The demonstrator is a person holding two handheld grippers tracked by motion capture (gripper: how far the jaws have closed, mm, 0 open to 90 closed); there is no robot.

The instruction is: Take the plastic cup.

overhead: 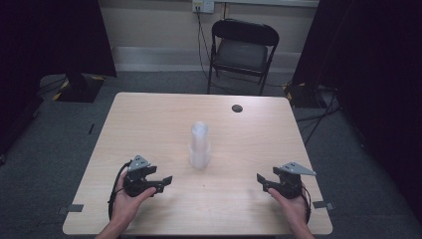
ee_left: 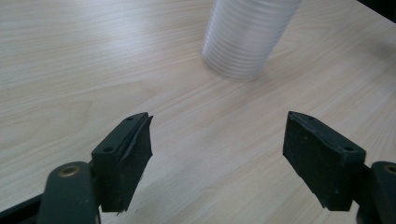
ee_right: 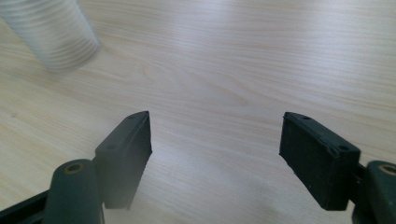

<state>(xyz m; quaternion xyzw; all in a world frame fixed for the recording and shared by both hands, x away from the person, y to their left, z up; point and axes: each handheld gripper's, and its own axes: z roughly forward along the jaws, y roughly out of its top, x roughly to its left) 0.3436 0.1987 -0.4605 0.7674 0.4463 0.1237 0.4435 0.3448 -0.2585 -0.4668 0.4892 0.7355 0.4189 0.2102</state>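
With both the left gripper (overhead: 160,182) and right gripper (overhead: 264,183) spread and empty near the front edge of the light wooden table (overhead: 149,119), a good approach would likely steady the base of the upright, ribbed, translucent plastic cup stack (overhead: 199,145) at the table's middle with one, then lift off the top cup squarely.

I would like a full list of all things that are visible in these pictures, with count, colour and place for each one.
stack of plastic cups: one stack, clear whitish, upright at the table's middle, between the two tongs
table: one, light wood
round grommet: one, dark, in the table top near its far right corner
folding chair: one, black, on the floor beyond the table
wall socket: one, white, on the far wall, cables hanging from it
curtains: dark, at both sides of the room
left tongs: one, black, open, near left of the table, held by the left hand
right tongs: one, black, open, near right, held by the right hand
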